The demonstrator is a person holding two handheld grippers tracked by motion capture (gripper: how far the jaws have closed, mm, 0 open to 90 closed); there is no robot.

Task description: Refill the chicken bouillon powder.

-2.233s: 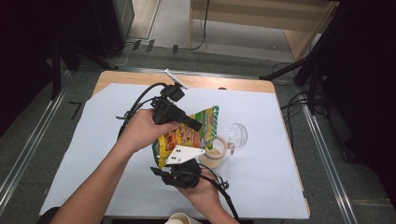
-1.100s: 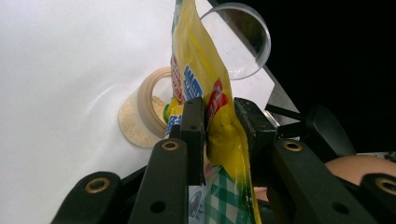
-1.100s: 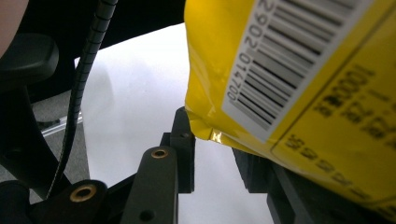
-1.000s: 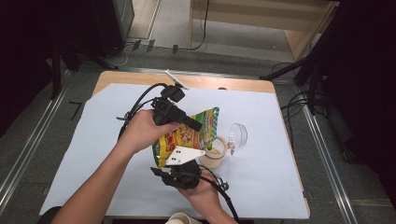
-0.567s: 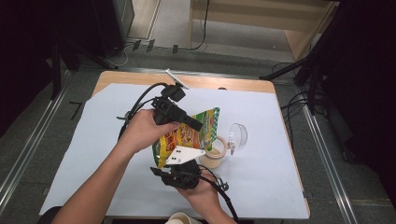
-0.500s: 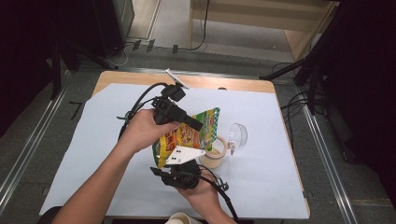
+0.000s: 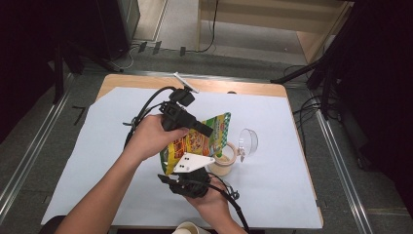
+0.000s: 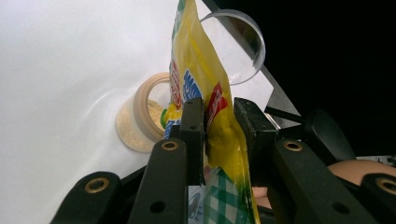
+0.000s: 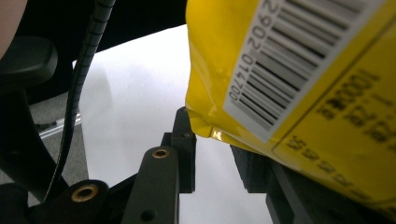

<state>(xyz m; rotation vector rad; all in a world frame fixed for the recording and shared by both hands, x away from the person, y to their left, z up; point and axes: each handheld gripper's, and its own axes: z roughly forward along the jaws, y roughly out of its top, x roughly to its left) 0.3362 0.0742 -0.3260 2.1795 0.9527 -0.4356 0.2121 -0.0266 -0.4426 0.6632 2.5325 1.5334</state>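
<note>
A yellow snack pouch (image 7: 192, 141) hangs tilted over a small jar (image 7: 222, 165) of beige powder near the table's middle. My left gripper (image 7: 207, 130) is shut on the pouch's upper part; the left gripper view shows the pouch (image 8: 210, 70) squeezed between the jaws, its lower end at the jar's mouth (image 8: 140, 116). My right gripper (image 7: 187, 168) is at the pouch's bottom end. There the jaws stand narrowly apart, with the barcode corner of the pouch (image 9: 289, 70) between their tips. The right jaw is partly hidden behind the pouch.
A clear round lid (image 7: 248, 141) stands on edge just right of the jar. White paper (image 7: 292, 185) covers the wooden table. A paper cup's rim (image 7: 190, 228) shows at the near edge, and a white strip (image 7: 186, 82) lies at the far edge.
</note>
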